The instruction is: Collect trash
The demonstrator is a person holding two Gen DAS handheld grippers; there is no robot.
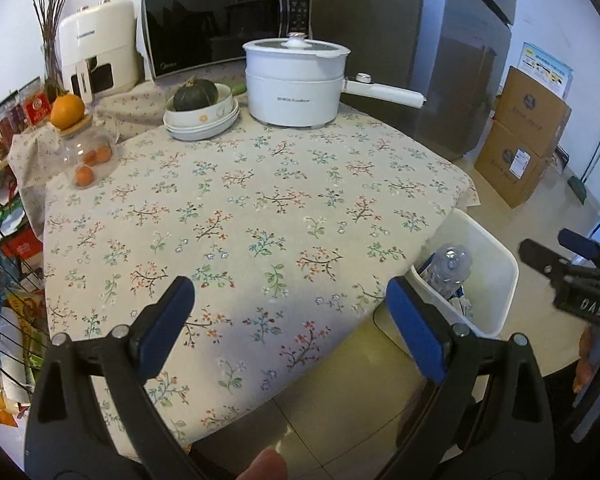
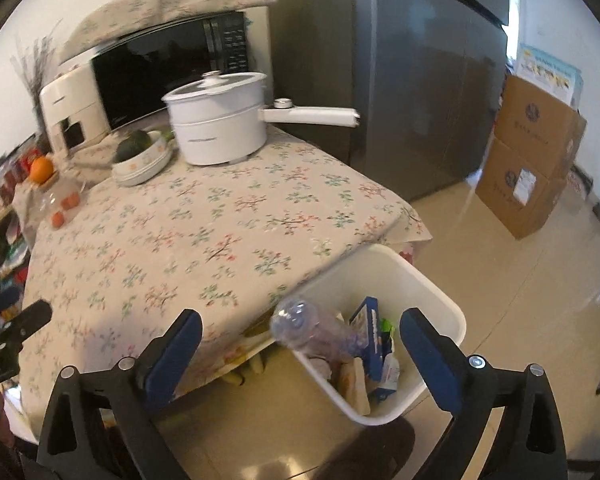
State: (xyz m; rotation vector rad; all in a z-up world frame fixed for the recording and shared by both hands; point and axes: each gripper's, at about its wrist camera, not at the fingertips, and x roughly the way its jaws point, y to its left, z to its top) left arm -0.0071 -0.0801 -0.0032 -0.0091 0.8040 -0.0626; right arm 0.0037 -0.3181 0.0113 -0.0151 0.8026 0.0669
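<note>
At lower centre of the right wrist view, the bottle [image 2: 316,334] lies in the bin [image 2: 440,304], long axis slanting lower right, between the wide, empty right gripper [image 2: 300,356] fingers; left gripper [image 1: 292,320] likewise wide, empty.

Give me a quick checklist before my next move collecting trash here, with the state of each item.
1. Left gripper jaws open and empty: ok.
2. Right gripper jaws open and empty: ok.
3. Clear plastic bottle inside the white bin: ok.
4. Blue carton inside the bin: ok.
5. No loose trash on the floral tablecloth: ok in the visible part.
6. Room left in the bin: cannot tell.
</note>
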